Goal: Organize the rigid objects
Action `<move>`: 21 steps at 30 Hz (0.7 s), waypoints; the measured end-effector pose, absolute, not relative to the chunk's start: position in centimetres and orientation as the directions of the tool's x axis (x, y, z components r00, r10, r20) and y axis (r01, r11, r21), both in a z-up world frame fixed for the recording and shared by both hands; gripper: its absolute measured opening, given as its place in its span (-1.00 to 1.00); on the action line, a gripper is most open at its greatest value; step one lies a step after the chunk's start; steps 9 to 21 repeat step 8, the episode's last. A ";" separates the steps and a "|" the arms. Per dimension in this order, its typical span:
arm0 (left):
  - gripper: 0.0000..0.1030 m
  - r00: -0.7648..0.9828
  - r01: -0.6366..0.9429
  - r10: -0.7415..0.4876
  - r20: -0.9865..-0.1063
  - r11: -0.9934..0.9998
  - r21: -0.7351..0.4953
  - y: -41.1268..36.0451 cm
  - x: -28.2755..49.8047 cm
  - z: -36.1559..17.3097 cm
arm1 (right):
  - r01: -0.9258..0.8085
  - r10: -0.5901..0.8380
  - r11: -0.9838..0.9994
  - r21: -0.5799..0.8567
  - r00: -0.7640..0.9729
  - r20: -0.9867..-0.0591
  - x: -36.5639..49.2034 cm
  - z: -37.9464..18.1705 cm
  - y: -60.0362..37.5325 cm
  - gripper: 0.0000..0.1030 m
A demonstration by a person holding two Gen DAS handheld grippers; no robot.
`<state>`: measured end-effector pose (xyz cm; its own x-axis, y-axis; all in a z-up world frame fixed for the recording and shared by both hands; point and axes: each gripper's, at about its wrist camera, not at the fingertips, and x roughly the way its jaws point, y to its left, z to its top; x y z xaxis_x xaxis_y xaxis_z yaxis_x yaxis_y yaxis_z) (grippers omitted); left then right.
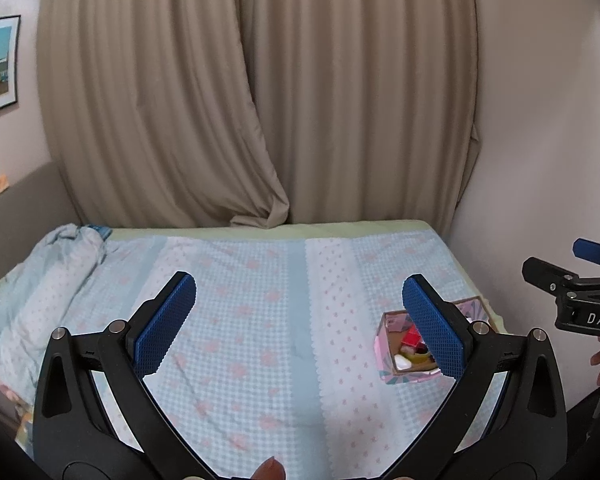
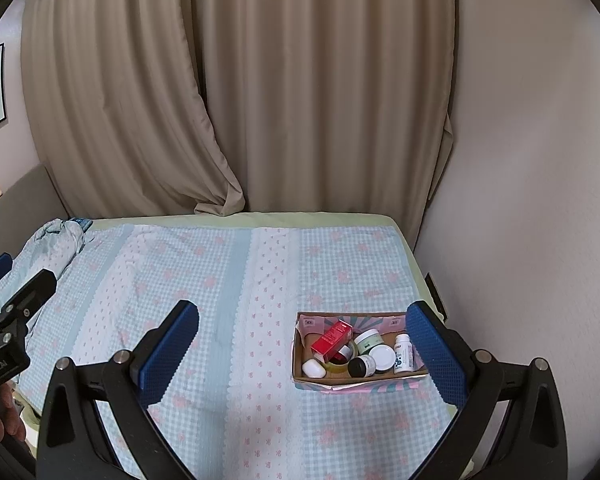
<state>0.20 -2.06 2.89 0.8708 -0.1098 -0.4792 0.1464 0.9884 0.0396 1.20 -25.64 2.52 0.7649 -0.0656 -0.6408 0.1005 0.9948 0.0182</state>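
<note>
Both grippers were held above the bed, empty. The left gripper [image 1: 300,320] was spread wide, nothing between its pads; the right gripper [image 2: 302,344] was likewise spread wide and carried nothing.

Task status — as judged from the layout alone: all rigid objects in view were found inside the cardboard box [image 2: 300,364], which sat on the checked bedspread [image 2: 204,288] just inside the right finger of the right gripper. No loose item was seen on the spread in either view. The gathering step was therefore judged done or nearly done; whether sorting within the box was still required could not be told.

Contents, as recorded from the right wrist view: a red carton [image 2: 332,336] lying tilted over a tape roll [image 2: 340,364], a green-lidded jar [image 2: 368,338], a white round lid [image 2: 382,356], a black-capped jar [image 2: 362,365], a white bottle [image 2: 404,354] upright nearest the right finger, and a small white piece [image 2: 314,368] at the box's near left corner.

View differences — from the left wrist view the box [image 1: 388,344] was half hidden behind that gripper's right finger, so only red, yellow and white patches were made out. That view alone showed the right gripper [image 1: 572,276] from the side, well off beyond the right finger. The right wrist view alone showed the whole contents, and the left gripper's [image 2: 8,312] body at its far left edge.
</note>
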 end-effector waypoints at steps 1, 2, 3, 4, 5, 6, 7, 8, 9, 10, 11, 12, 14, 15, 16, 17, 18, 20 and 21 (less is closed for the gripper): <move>1.00 0.872 0.144 -0.108 -0.478 0.989 0.038 -2.1 0.2 2.9 | 0.101 -0.066 0.995 0.019 0.765 -0.641 1.2 2.4 -25.6 1.00; 1.00 0.873 0.139 -0.105 -0.476 0.990 0.036 -2.0 0.2 2.9 | 0.102 -0.066 0.995 0.019 0.764 -0.642 1.1 2.4 -25.6 1.00; 1.00 0.875 0.140 -0.107 -0.473 0.990 0.033 -2.0 0.2 2.9 | 0.102 -0.067 0.995 0.018 0.764 -0.642 1.1 2.4 -25.6 1.00; 1.00 0.875 0.145 -0.114 -0.471 0.989 0.030 -2.0 0.2 2.9 | 0.103 -0.069 0.995 0.016 0.762 -0.644 1.3 2.3 -25.6 1.00; 1.00 0.875 0.149 -0.121 -0.469 0.989 0.023 -2.0 0.1 2.8 | 0.104 -0.068 0.994 0.017 0.762 -0.644 1.2 2.3 -25.6 1.00; 1.00 0.875 0.151 -0.125 -0.467 0.988 0.017 -1.9 0.1 2.8 | 0.104 -0.067 0.994 0.019 0.761 -0.645 1.3 2.3 -25.7 1.00; 1.00 0.876 0.154 -0.131 -0.465 0.988 0.012 -1.8 0.1 2.8 | 0.104 -0.067 0.994 0.019 0.761 -0.645 1.4 2.3 -25.7 1.00; 1.00 0.874 0.158 -0.137 -0.466 0.987 0.007 -1.8 0.1 2.8 | 0.103 -0.067 0.995 0.018 0.762 -0.644 1.3 2.3 -25.7 1.00; 1.00 0.874 0.158 -0.137 -0.466 0.987 0.007 -1.8 0.1 2.8 | 0.103 -0.067 0.995 0.018 0.762 -0.644 1.3 2.3 -25.7 1.00; 1.00 0.874 0.158 -0.137 -0.466 0.987 0.007 -1.8 0.1 2.8 | 0.103 -0.067 0.995 0.018 0.762 -0.644 1.3 2.3 -25.7 1.00; 1.00 0.874 0.158 -0.137 -0.466 0.987 0.007 -1.8 0.1 2.8 | 0.103 -0.067 0.995 0.018 0.762 -0.644 1.3 2.3 -25.7 1.00; 1.00 0.874 0.158 -0.137 -0.466 0.987 0.007 -1.8 0.1 2.8 | 0.103 -0.067 0.995 0.018 0.762 -0.644 1.3 2.3 -25.7 1.00; 1.00 0.874 0.158 -0.137 -0.466 0.987 0.007 -1.8 0.1 2.8 | 0.103 -0.067 0.995 0.018 0.762 -0.644 1.3 2.3 -25.7 1.00; 1.00 0.874 0.158 -0.137 -0.466 0.987 0.007 -1.8 0.1 2.8 | 0.103 -0.067 0.995 0.018 0.762 -0.644 1.3 2.3 -25.7 1.00; 1.00 0.874 0.158 -0.137 -0.466 0.987 0.007 -1.8 0.1 2.8 | 0.103 -0.067 0.995 0.018 0.762 -0.644 1.3 2.3 -25.7 1.00; 1.00 0.874 0.158 -0.137 -0.466 0.987 0.007 -1.8 0.1 2.8 | 0.103 -0.067 0.995 0.018 0.762 -0.644 1.3 2.3 -25.7 1.00; 1.00 0.874 0.158 -0.137 -0.466 0.987 0.007 -1.8 0.1 2.8 | 0.103 -0.067 0.995 0.018 0.762 -0.644 1.3 2.3 -25.7 1.00; 1.00 0.874 0.158 -0.137 -0.466 0.987 0.007 -1.8 0.1 2.8 | 0.103 -0.067 0.995 0.018 0.762 -0.644 1.3 2.3 -25.7 1.00; 1.00 0.874 0.158 -0.137 -0.466 0.987 0.007 -1.8 0.1 2.8 | 0.103 -0.067 0.995 0.018 0.762 -0.644 1.3 2.3 -25.7 1.00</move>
